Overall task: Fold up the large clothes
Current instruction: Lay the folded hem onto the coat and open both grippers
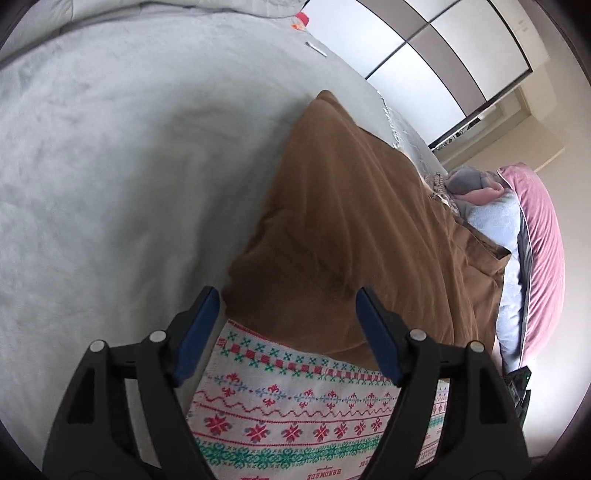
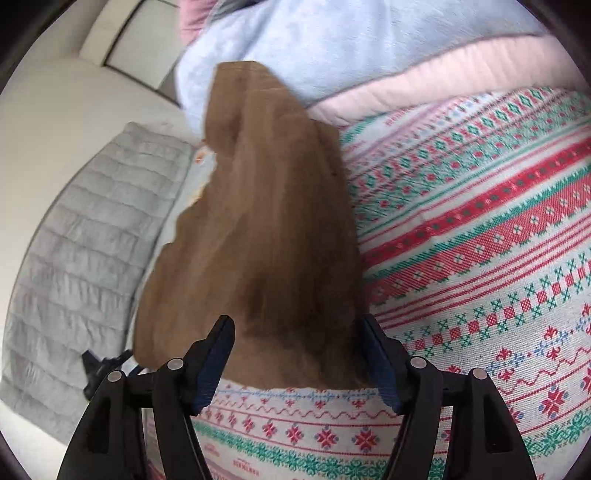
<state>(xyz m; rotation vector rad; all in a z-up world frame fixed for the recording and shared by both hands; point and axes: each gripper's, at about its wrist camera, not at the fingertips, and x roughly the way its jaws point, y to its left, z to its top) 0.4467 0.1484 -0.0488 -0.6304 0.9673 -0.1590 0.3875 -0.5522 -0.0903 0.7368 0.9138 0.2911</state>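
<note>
A large brown garment [image 1: 351, 221] lies spread over a white cloth with red and green patterns [image 1: 295, 413] and a grey bedspread [image 1: 110, 166]. My left gripper [image 1: 288, 310] is open just above the garment's near edge, which lies flat between the blue pads [image 1: 199, 332] without being pinched. In the right wrist view the same brown garment [image 2: 266, 229] stretches away from me over the patterned cloth [image 2: 480, 240]. My right gripper [image 2: 295, 332] is open over its near end. The cloth lies loose between the fingers [image 2: 218, 354].
A pink pillow [image 1: 543, 240] and a light blue blanket [image 1: 495, 218] lie beyond the garment. A wardrobe with pale sliding doors [image 1: 443, 55] stands behind the bed. A small red-capped item [image 1: 300, 20] sits far off. A grey quilt [image 2: 85, 240] and a black object [image 2: 96, 365] lie left.
</note>
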